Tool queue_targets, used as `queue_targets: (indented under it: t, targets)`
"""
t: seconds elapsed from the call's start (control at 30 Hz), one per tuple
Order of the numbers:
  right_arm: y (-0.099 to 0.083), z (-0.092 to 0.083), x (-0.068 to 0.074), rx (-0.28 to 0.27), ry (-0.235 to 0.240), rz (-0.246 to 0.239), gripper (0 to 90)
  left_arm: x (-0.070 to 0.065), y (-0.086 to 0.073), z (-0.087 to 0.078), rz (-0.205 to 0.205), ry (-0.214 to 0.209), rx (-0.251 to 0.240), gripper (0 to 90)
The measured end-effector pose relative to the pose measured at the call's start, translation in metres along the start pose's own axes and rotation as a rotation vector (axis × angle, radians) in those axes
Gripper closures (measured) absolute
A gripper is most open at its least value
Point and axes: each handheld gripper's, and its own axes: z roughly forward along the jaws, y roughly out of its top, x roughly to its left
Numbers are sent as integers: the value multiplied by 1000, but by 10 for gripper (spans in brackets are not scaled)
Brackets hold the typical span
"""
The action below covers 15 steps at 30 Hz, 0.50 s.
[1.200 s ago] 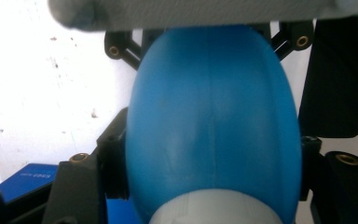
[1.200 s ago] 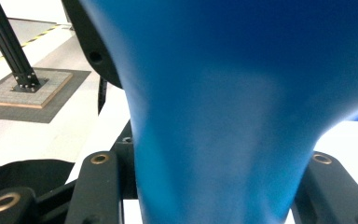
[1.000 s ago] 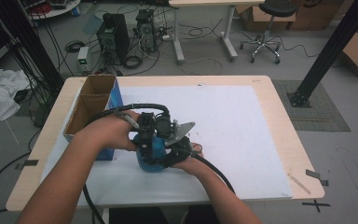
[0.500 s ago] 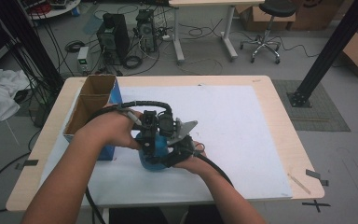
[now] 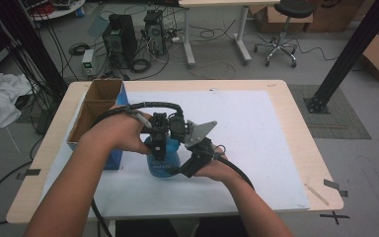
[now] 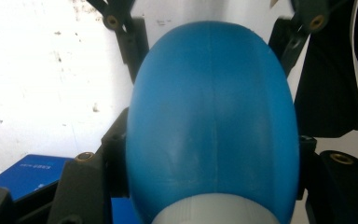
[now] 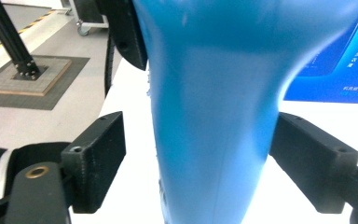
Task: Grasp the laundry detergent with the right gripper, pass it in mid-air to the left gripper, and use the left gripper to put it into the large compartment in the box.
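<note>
Blue bottle (image 5: 163, 160) between both tools' jaws

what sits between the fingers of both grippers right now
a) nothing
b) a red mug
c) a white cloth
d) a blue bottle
d: the blue bottle lies between the left gripper fingers and between the right gripper fingers in both gripper views.
</note>
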Motion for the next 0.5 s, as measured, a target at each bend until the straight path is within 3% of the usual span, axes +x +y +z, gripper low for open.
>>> queue_targets:
  t: [0.3,0.5]
  targets:
    - [2,-15,-6,109,-3,-12,71,2,-2,-10,-34,-6,-3,390]
    - [6,-26,-9,198,5,-10,0,7,-5,-20,-80,-18,4,389]
